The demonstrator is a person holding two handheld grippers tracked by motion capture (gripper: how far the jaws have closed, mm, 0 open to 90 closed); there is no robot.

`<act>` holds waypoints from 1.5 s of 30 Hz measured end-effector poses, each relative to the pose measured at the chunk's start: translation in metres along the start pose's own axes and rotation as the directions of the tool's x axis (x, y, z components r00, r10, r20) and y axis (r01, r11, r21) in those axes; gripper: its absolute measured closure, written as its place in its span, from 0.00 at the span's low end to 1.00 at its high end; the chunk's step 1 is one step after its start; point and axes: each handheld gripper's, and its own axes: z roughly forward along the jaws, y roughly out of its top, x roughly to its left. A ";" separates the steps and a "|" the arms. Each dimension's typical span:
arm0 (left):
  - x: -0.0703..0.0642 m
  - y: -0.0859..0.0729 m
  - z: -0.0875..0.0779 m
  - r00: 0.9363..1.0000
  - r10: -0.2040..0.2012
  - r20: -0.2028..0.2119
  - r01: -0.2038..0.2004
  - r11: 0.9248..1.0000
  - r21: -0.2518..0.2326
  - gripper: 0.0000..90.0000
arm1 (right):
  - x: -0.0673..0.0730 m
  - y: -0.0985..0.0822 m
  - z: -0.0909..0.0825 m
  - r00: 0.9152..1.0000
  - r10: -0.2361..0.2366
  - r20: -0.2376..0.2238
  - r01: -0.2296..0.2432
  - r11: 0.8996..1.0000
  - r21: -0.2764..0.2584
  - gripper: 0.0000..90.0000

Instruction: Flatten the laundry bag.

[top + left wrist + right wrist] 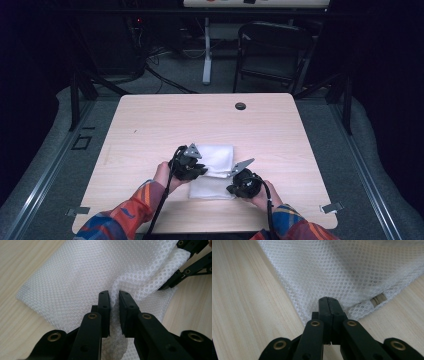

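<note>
A white mesh bag [218,154] lies folded on the wooden table [150,125], near its front edge. My left gripper [201,171] is at the bag's left side. In the left gripper view, my left gripper [114,293] is shut on a raised fold of the mesh bag [75,272]. My right gripper [232,189] is at the bag's front right corner. In the right gripper view, my right gripper [329,300] is shut on the edge of the mesh bag [337,265], beside a tan zipper end [378,299]. The right gripper's black jaws [186,270] also appear at the top right of the left gripper view.
A black grommet [240,106] sits in the table's far middle. A dark folding chair [272,50] and a white stand leg [207,55] are on the floor beyond the table. Metal clips [332,207] mark the front corners.
</note>
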 end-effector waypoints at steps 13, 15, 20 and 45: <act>0.006 0.007 -0.002 1.000 -0.011 -0.011 0.011 1.000 -0.030 0.89 | 0.000 0.000 0.000 1.000 0.004 0.000 -0.004 1.000 -0.004 1.00; 0.007 0.008 -0.003 1.000 -0.019 -0.013 0.019 0.999 -0.037 0.89 | 0.000 0.000 0.000 1.000 0.000 0.000 0.000 1.000 0.001 1.00; 0.009 0.012 -0.004 1.000 -0.018 -0.016 0.017 0.999 -0.047 0.89 | 0.000 0.000 0.000 1.000 0.001 0.000 -0.001 1.000 0.001 1.00; 0.021 0.025 -0.001 0.999 -0.029 -0.023 0.027 0.998 -0.060 0.88 | 0.000 0.001 0.000 1.000 -0.011 0.002 0.011 1.000 0.011 1.00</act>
